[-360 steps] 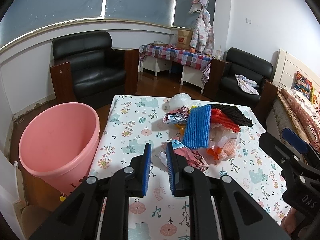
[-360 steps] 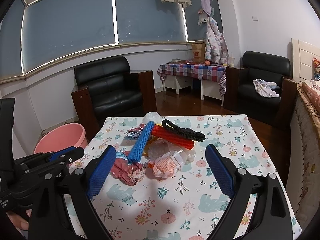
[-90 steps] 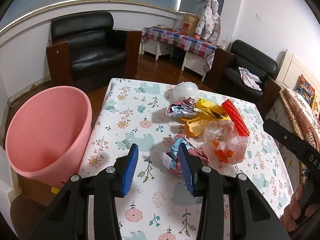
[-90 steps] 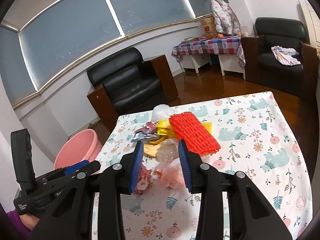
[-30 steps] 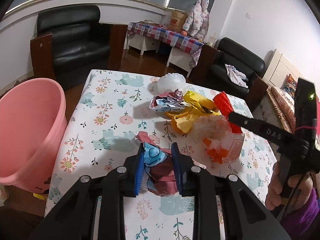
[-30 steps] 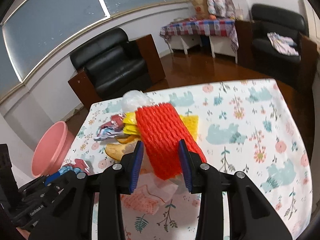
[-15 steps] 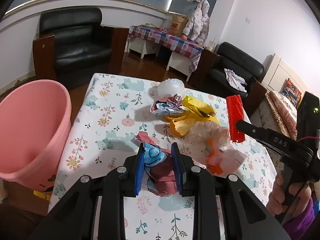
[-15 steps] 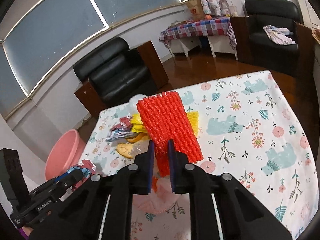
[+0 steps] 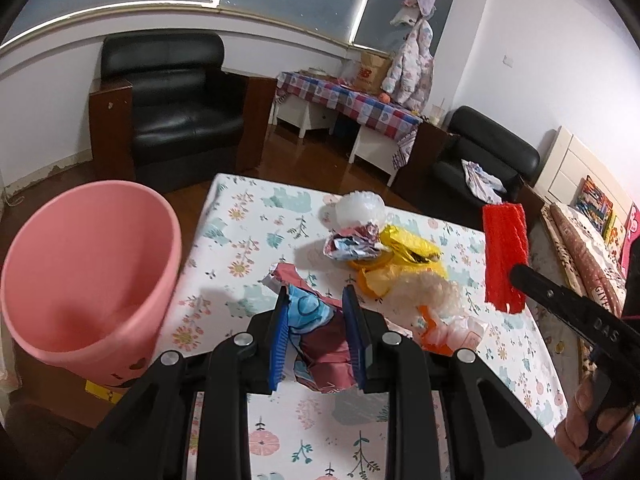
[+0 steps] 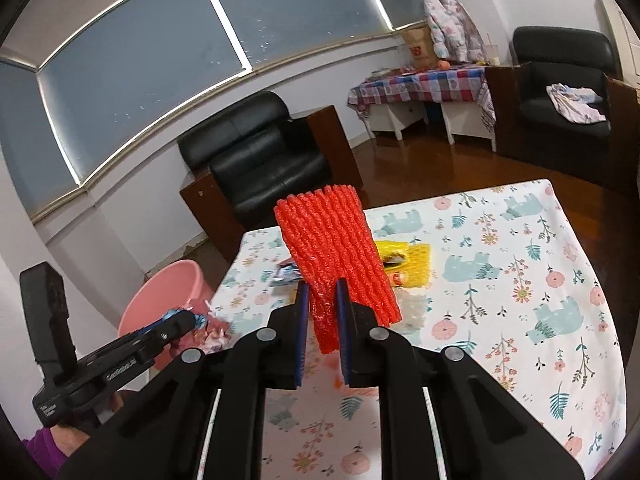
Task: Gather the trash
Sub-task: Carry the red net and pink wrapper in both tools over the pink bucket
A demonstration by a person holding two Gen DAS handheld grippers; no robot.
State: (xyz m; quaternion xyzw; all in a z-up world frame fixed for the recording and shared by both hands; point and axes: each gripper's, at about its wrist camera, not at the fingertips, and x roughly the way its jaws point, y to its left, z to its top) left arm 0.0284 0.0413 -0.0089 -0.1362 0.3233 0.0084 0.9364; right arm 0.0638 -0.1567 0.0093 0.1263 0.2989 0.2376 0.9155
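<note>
Red foam net (image 10: 336, 256) now lifted — right gripper (image 10: 322, 300) clamps it; left gripper (image 9: 316, 320) pinches wrapper (image 9: 316, 340).

Pink bucket (image 9: 92, 280) mouth open; table (image 9: 240, 216) edge beside it bare.

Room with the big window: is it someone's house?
Probably a home's living room: black leather armchair, side table with a checkered cloth, child's coat hanging by the window.

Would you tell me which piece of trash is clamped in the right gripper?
The red foam net, pinched at its lower end by the right gripper; the other scraps are crumpled wrappers or plastic.
</note>
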